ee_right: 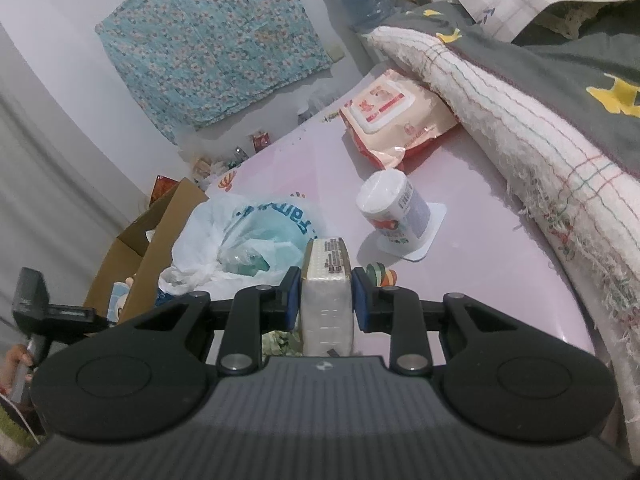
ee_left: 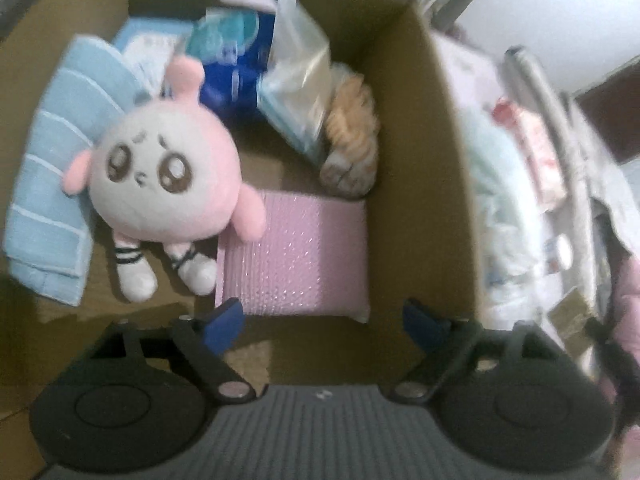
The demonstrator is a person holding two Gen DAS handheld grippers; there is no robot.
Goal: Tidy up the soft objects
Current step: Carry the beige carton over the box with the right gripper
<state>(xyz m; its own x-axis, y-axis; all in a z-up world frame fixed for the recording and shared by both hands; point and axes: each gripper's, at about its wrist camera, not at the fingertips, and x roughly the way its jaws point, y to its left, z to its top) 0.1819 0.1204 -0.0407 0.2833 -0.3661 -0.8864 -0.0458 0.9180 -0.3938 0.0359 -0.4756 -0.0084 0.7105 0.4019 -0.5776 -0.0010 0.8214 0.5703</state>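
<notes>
We note the right gripper (ee_right: 325,298) fingers pinching a soft, light tissue pack (ee_right: 326,280) at mid-body; left gripper (ee_left: 322,320) fingers spread, empty, above the box (ee_left: 420,160).

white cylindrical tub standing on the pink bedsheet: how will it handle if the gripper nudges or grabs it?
The white tub stands tall and narrow on a soft pink sheet, so a push near the top would probably tip it. Once down, its round body would likely roll. The glossy label looks smooth, so pads may slip; its walls look rigid, not squashy.
</notes>
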